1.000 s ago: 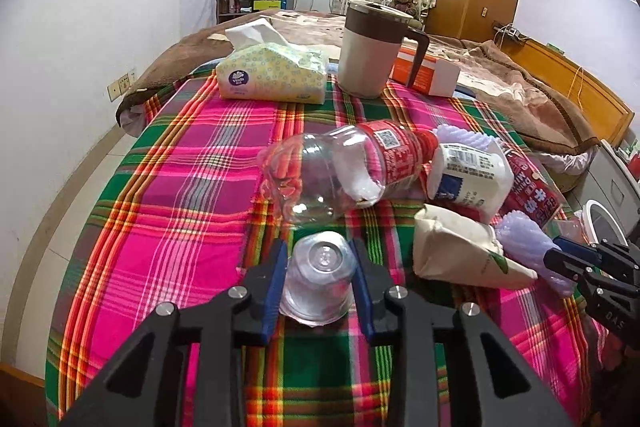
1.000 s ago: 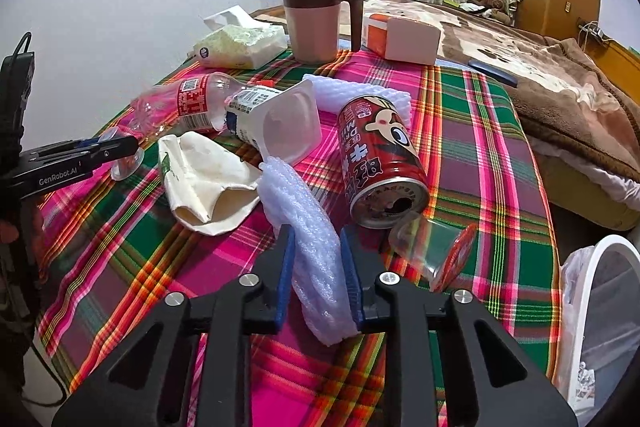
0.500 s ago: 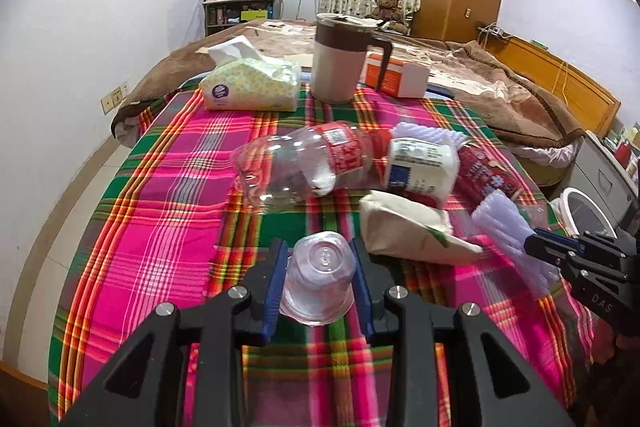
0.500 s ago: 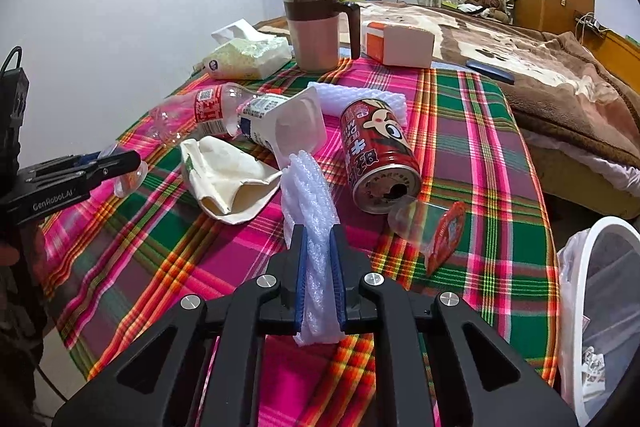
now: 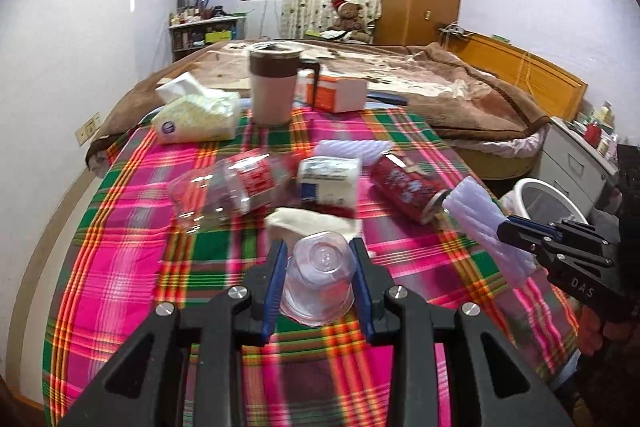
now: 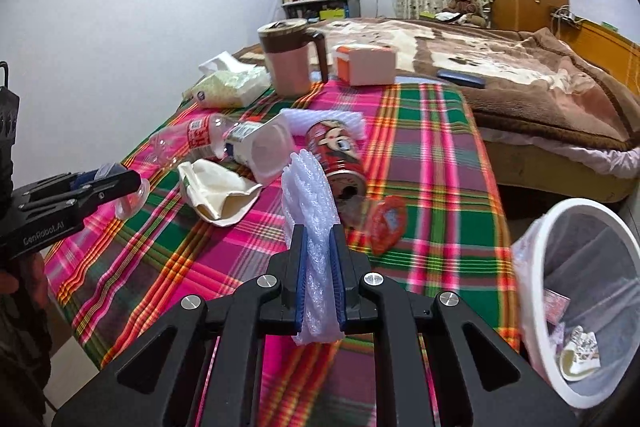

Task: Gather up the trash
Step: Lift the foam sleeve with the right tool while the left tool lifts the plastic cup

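Between the blue pads of the right gripper [image 6: 319, 281], pinched flat and lifted clear of the plaid tablecloth [image 6: 436, 163]: a strip of white foam wrap [image 6: 310, 203], ribbed, limp, translucent at the edges, jutting up past the fingertips and drooping a little below them. Clamped likewise in the left gripper [image 5: 318, 283], bottom outward and rim toward the camera: a small clear plastic cup [image 5: 320, 279], thin-walled and faintly dented, raised above the cloth to the left. Judged to be the carry step, with both loads secured and neither dropped yet. Next, most likely: swing right and down to the white bin [image 6: 576, 223] just off the right edge of the table, lined with a bag and already holding a few scraps, then open over the mouth; foam light enough to cling or drift, so best released low. Left behind on the cloth, mid-table: a red can [image 6: 340, 155] on its side, a crushed clear bottle [image 6: 188, 141], a white tub [image 6: 260, 147], a cream paper bag [image 6: 218, 187], a red-lidded cup [image 6: 376, 215] near the can. Farther off, probably not trash: a brown-lidded mug [image 6: 290, 63], a tissue pack [image 6: 228, 85], an orange-and-white box [image 6: 366, 63].
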A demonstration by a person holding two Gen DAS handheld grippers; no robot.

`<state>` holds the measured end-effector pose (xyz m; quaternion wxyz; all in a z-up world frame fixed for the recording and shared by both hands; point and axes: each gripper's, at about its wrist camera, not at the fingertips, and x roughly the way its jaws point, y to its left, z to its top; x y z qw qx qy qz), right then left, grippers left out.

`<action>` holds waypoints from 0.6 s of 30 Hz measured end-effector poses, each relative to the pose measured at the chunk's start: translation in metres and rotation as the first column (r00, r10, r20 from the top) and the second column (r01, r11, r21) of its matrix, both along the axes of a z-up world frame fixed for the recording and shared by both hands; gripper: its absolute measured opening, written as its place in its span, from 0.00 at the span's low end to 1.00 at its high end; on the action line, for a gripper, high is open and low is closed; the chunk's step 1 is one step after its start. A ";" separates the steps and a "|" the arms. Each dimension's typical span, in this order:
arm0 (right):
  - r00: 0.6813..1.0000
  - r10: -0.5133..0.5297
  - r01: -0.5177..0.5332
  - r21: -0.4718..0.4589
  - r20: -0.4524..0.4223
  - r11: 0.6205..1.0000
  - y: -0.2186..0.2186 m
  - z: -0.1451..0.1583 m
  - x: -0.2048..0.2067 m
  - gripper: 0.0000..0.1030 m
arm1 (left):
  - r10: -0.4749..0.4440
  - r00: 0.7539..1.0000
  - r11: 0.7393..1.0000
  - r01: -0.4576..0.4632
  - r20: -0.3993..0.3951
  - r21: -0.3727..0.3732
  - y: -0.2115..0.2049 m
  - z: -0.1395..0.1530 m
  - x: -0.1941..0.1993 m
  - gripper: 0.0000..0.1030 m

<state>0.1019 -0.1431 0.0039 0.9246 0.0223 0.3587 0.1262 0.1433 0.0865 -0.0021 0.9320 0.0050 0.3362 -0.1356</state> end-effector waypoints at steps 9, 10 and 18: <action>0.996 -0.079 0.079 0.013 0.031 0.997 -0.037 0.009 -0.012 0.11 | -0.092 0.996 0.996 0.092 0.016 0.004 -0.048 0.009 -0.007 0.32; 0.996 -0.088 0.088 0.015 0.033 0.996 -0.042 0.009 -0.013 0.11 | -0.101 0.995 0.995 0.101 0.019 0.005 -0.054 0.010 -0.008 0.32; 0.984 -0.172 0.171 0.016 0.055 0.985 -0.079 0.015 -0.030 0.11 | -0.192 0.981 0.981 0.192 0.032 -0.006 -0.104 0.016 -0.012 0.32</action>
